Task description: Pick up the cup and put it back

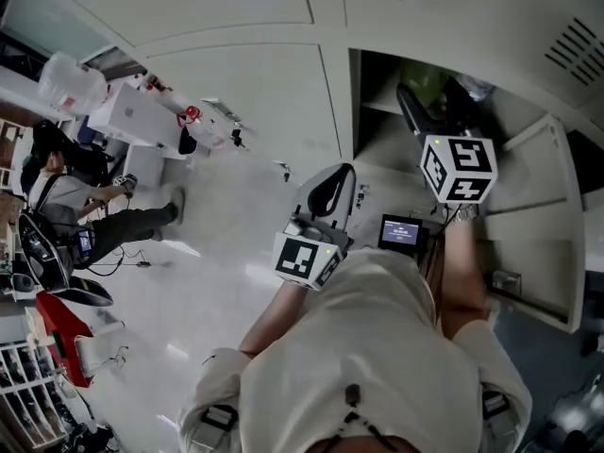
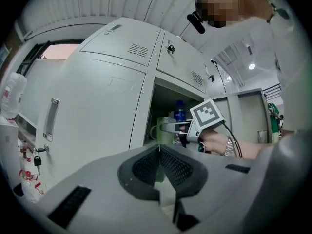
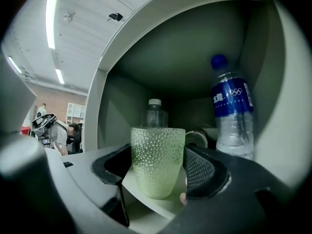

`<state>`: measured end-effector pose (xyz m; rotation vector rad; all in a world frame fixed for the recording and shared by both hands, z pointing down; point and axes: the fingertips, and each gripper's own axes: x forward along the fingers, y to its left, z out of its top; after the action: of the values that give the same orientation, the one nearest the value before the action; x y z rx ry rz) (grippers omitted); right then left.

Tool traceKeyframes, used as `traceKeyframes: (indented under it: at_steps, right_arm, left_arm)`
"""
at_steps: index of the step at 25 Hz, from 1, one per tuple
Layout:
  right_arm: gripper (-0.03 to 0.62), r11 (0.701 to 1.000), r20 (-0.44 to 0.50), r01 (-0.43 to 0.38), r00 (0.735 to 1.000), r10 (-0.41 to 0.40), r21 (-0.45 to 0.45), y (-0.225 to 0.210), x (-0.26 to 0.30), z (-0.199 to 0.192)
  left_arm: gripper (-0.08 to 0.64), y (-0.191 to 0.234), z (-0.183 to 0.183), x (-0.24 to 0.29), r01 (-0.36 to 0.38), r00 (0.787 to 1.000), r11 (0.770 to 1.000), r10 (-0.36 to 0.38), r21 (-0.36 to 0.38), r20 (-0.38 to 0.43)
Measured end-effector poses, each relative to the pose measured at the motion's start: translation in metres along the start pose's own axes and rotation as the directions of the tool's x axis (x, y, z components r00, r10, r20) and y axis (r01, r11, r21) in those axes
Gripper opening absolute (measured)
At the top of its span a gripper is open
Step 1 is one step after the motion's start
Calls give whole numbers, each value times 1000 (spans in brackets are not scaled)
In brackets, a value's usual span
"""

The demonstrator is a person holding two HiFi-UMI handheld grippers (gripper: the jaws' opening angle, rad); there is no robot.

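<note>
A green dimpled glass cup stands upright near the front edge of the locker shelf. My right gripper reaches level into the open locker with a jaw on each side of the cup; the jaws stand wide and the right pad shows a thin gap to the glass. In the left gripper view the cup shows between the right gripper's jaws. My left gripper is shut and empty, held back from the locker. The head view shows both the left gripper and the right gripper.
Behind the cup stand a blue-labelled water bottle, a clear bottle and a roll. The locker door hangs open at the right. Shut locker doors are to the left. A person sits far off at the left.
</note>
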<state>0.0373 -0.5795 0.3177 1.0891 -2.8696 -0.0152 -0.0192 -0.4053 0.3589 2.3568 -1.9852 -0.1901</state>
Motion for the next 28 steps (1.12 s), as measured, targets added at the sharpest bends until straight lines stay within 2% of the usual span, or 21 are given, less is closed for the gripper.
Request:
traceKeyframes:
  at_steps: [8, 14, 22, 28]
  right_arm:
    - [337, 1000, 68, -22, 997, 21, 18, 9, -20, 4]
    - [337, 996, 98, -77, 992, 74, 34, 35, -41, 14]
    - [337, 982, 58, -190, 980, 189, 10, 99, -71, -9]
    - [337, 954, 1, -299, 954, 299, 25, 181, -83, -31]
  left_arm:
    - [9, 2, -7, -25, -80, 997, 997, 80, 1, -15]
    - [9, 7, -6, -52, -133, 991, 991, 133, 3, -32]
    - [9, 31, -6, -88, -200, 980, 980, 200, 5, -10]
    - [9, 63, 0, -146, -286, 957, 958, 286, 0, -42]
